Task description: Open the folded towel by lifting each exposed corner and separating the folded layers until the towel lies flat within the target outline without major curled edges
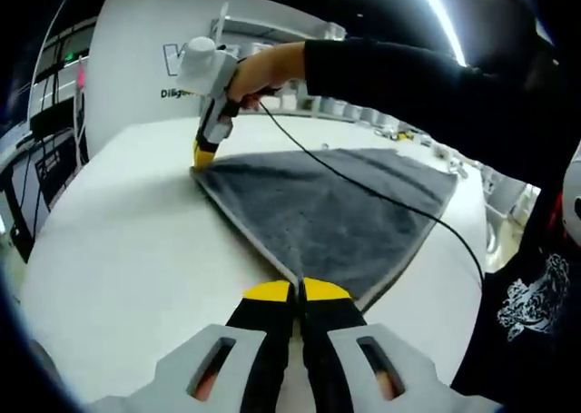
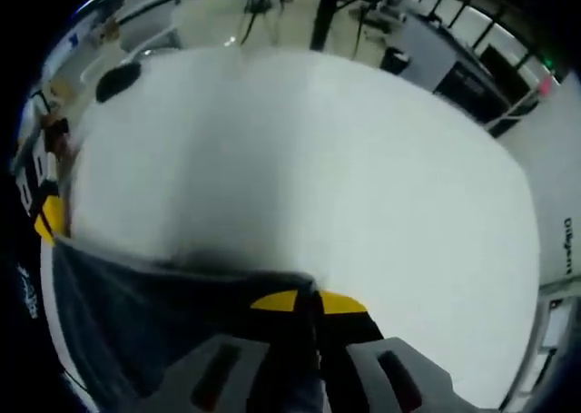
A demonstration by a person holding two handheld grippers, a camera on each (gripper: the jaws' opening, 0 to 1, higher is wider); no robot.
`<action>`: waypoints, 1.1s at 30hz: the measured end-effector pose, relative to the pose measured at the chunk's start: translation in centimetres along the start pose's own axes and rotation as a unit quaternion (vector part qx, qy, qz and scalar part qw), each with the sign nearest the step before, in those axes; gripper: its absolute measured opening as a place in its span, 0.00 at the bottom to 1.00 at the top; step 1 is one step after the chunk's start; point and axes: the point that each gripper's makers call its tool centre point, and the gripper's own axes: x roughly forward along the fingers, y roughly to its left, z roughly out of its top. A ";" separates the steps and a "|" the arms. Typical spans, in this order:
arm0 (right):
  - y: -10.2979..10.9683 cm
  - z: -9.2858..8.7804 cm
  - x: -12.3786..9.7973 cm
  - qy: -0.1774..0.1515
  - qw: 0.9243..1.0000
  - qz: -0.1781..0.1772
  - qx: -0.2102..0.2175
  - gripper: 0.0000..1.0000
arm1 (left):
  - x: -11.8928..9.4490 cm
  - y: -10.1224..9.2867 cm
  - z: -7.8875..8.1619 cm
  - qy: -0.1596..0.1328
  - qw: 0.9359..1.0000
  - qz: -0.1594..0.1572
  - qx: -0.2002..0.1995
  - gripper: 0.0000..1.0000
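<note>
The room (image 1: 54, 104) behind you is looking like a lab w/ racks and shelving, and a bright strip light is running overhead. You're working on a big white desk (image 1: 118, 240), smooth and bare where it's showing, so cloth is likely sliding easily on it.

The towel (image 1: 327, 204) is lying on the desk, grey w/ a pale hem, spread between your two grippers. It's reading as soft, limp and light, w/ a grippy pile; it's probably drooping wherever you aren't holding it. Corners and hem are looking like the best spots to pinch.

Your left gripper (image 1: 298, 290) is pinching the near corner, jaws closed on the hem. Your right gripper (image 1: 201, 157) is nipping the far corner; in the right gripper view (image 2: 309, 300) its jaws are closed on the edge too.
</note>
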 end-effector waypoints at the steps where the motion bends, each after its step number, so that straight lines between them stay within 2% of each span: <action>1: -0.1 0.4 -0.2 -0.017 1.000 -0.003 0.008 0.22 | 0.0 -0.2 0.4 -0.013 1.000 -0.006 0.001 0.01; 2: -0.4 0.7 -0.4 -0.029 0.999 -0.007 0.024 0.33 | -0.2 0.1 1.3 -0.038 0.999 0.002 0.015 0.04; 3: -0.5 0.9 -0.6 -0.038 0.999 -0.009 0.027 0.43 | -0.6 1.0 2.4 -0.072 0.997 0.029 0.022 0.15; 5: -1.0 0.9 -1.2 -0.044 0.999 -0.023 0.021 0.59 | -0.9 2.0 3.7 -0.102 0.993 0.053 0.026 0.54; 6: -1.1 0.7 -1.5 -0.046 0.998 -0.031 0.017 0.68 | -1.3 3.1 4.7 -0.126 0.989 0.080 0.013 0.72; 7: -0.9 0.6 -1.7 -0.051 0.998 -0.030 0.018 0.85 | -1.6 3.5 5.3 -0.138 0.986 0.089 0.003 0.94; 8: -1.0 0.6 -1.8 -0.059 0.997 -0.037 0.024 0.99 | -1.8 3.7 5.9 -0.152 0.984 0.093 0.003 0.99; 9: -1.1 0.3 -2.3 -0.058 0.997 -0.047 0.024 0.97 | -2.1 4.1 5.9 -0.151 0.983 0.101 -0.008 1.00; 10: -1.4 0.2 -2.6 -0.060 0.996 -0.058 0.029 0.99 | -2.3 4.5 6.1 -0.155 0.982 0.110 -0.018 1.00; 12: -2.3 0.8 -3.5 -0.088 0.991 -0.076 0.068 1.00 | -2.5 4.6 6.3 -0.158 0.981 0.108 -0.025 1.00; 14: -2.7 1.4 -4.5 -0.113 0.987 -0.078 0.084 1.00 | -2.5 4.7 6.3 -0.157 0.980 0.117 -0.025 1.00; 18: -3.6 1.3 -5.5 -0.116 0.984 -0.103 0.084 1.00 | -2.4 4.7 6.4 -0.148 0.982 0.118 -0.009 1.00; 23: -3.7 1.5 -6.4 -0.135 0.980 -0.114 0.088 1.00 | -2.2 4.7 6.9 -0.149 0.982 0.115 -0.003 1.00; 25: -3.5 1.3 -6.9 -0.139 0.979 -0.122 0.086 1.00 | -1.9 5.2 6.7 -0.132 0.983 0.129 0.019 1.00; 28: -3.2 0.6 -7.9 -0.143 0.976 -0.136 0.090 1.00 | -1.4 5.1 7.6 -0.143 0.982 0.120 0.006 1.00; 30: -3.4 0.3 -8.9 -0.162 0.968 -0.153 0.113 1.00 | -1.1 4.9 8.4 -0.152 0.983 0.105 -0.002 1.00; 33: -3.3 0.5 -10.5 -0.219 0.951 -0.157 0.150 1.00 | -0.8 5.0 9.3 -0.156 0.982 0.108 0.005 1.00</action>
